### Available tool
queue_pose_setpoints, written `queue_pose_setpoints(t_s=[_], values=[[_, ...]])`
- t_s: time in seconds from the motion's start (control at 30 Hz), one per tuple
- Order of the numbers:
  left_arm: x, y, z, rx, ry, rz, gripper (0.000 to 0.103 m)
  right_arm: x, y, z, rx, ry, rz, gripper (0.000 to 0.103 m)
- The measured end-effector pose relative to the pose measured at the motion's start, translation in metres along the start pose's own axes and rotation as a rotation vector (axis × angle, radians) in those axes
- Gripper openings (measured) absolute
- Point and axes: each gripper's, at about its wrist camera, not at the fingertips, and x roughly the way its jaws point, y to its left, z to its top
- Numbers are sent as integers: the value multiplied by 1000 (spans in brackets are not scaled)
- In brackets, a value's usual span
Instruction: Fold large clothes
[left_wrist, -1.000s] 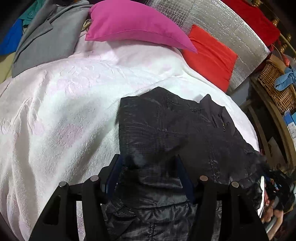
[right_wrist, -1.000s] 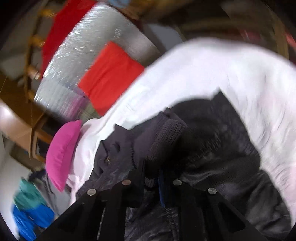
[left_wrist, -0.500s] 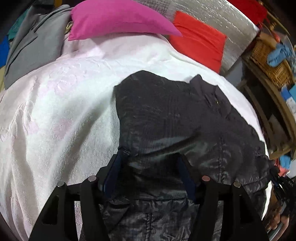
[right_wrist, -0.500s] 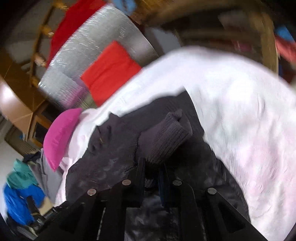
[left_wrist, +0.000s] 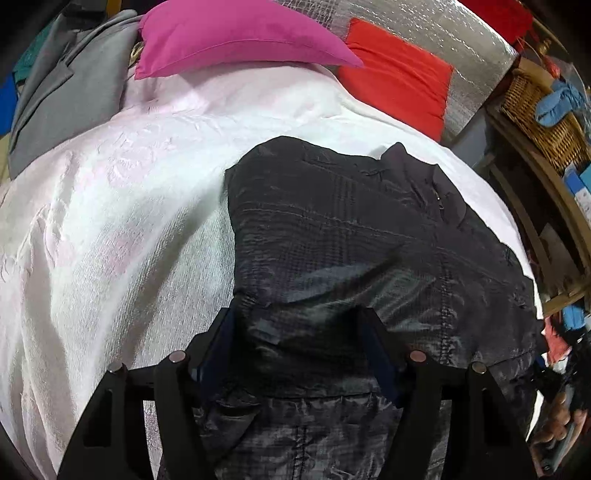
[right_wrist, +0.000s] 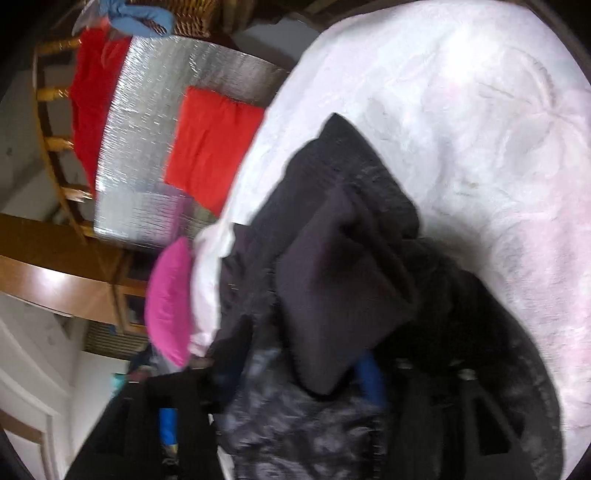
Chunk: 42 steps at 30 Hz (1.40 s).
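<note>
While the black jacket (left_wrist: 332, 229) lies on the white bedspread (left_wrist: 110, 221), left fingers (left_wrist: 218, 347) apart astride it, right fingers (right_wrist: 369, 376) just opened, fabric between.

A bed under a white, faintly pink-patterned cover (left_wrist: 110, 229) carries the black jacket (left_wrist: 332, 229) — spread flat — with a magenta pillow (left_wrist: 229, 37) at its far end.

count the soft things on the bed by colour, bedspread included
Black: 1, the jacket
Pink: 1, the pillow
Grey: 1, the garment
White: 1, the bedspread
Total: 4
</note>
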Motion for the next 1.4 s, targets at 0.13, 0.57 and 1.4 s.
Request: queue_pose_setpoints(t_s=[0.13, 0.57, 1.4], values=[[1, -9, -5, 52, -15, 51, 70, 12, 17, -5, -158, -16, -99, 56], [-8, -32, -20, 197, -103, 202, 71, -20, 68, -31, -445, -241, -201, 14], [-23, -39, -23, 257, -202, 243, 71, -9, 34, -15, -377, -186, -381, 14]])
